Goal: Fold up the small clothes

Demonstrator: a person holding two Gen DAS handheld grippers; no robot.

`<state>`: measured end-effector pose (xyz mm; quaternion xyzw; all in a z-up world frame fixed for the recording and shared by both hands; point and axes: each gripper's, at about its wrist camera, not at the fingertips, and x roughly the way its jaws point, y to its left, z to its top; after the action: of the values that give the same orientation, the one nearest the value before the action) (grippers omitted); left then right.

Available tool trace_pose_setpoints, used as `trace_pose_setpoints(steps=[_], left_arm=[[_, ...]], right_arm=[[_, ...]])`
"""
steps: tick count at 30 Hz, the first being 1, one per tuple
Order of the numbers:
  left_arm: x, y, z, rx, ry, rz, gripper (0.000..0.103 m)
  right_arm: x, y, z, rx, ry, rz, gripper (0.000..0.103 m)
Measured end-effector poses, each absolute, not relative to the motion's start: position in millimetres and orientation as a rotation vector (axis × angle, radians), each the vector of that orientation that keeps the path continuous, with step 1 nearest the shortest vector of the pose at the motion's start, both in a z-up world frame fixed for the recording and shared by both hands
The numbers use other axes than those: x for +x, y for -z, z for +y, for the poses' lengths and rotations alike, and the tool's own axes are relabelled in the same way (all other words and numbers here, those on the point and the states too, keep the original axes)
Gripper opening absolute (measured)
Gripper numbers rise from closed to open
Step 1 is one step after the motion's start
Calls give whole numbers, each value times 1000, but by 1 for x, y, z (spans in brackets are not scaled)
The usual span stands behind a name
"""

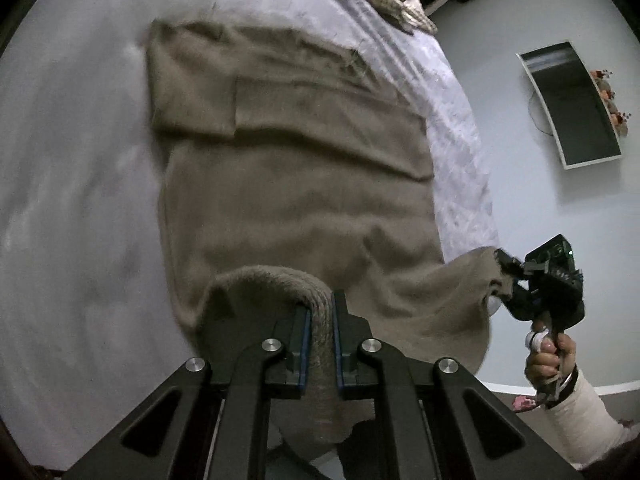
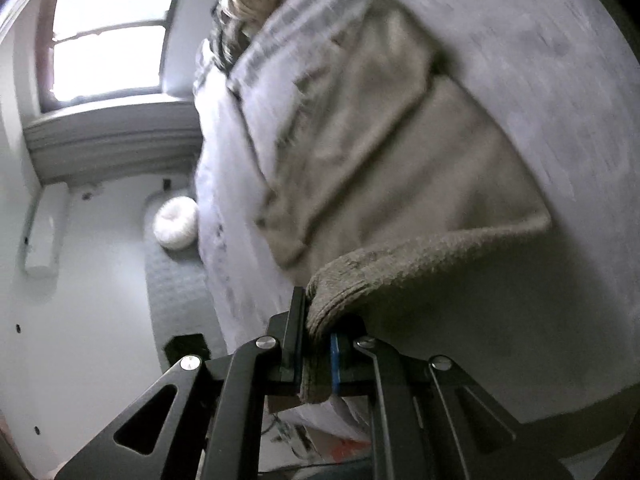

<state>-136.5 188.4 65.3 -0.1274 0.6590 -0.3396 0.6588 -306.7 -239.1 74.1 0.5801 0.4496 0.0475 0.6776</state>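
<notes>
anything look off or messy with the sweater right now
Nothing damaged. The brown sweater lies mostly flat on the bed, sleeve folded across; its near hem is lifted, pinched by left gripper and right gripper.

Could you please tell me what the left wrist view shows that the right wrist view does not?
Only the left wrist view shows the right gripper from outside, the hand holding it, and a wall-mounted screen. Only the right wrist view shows the window and a white round cushion on the floor. Both show the brown knit garment lying on the pale bedspread, with the left gripper and the right gripper each clamped on its near hem.
</notes>
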Motion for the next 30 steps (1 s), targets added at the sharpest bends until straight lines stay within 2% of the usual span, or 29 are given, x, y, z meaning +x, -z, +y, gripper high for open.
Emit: trace_pose_setpoints(steps=[6, 13, 19, 26, 30], left_arm=[[-87, -69, 165, -310, 758, 1445, 10], [-32, -79, 161, -369, 641, 1357, 10], [13, -72, 152, -393, 514, 1298, 10], [55, -25, 123, -314, 372, 1280, 11], [63, -3, 115, -258, 313, 1294, 11]], right_arm=[[-255, -99, -246, 1261, -140, 974, 10], [-187, -91, -276, 1265, -182, 987, 10], [-118, -60, -311, 1289, -167, 1037, 10], [-71, 9, -335, 1349, -123, 1089, 11], [-64, 38, -339, 1386, -117, 1068, 14]])
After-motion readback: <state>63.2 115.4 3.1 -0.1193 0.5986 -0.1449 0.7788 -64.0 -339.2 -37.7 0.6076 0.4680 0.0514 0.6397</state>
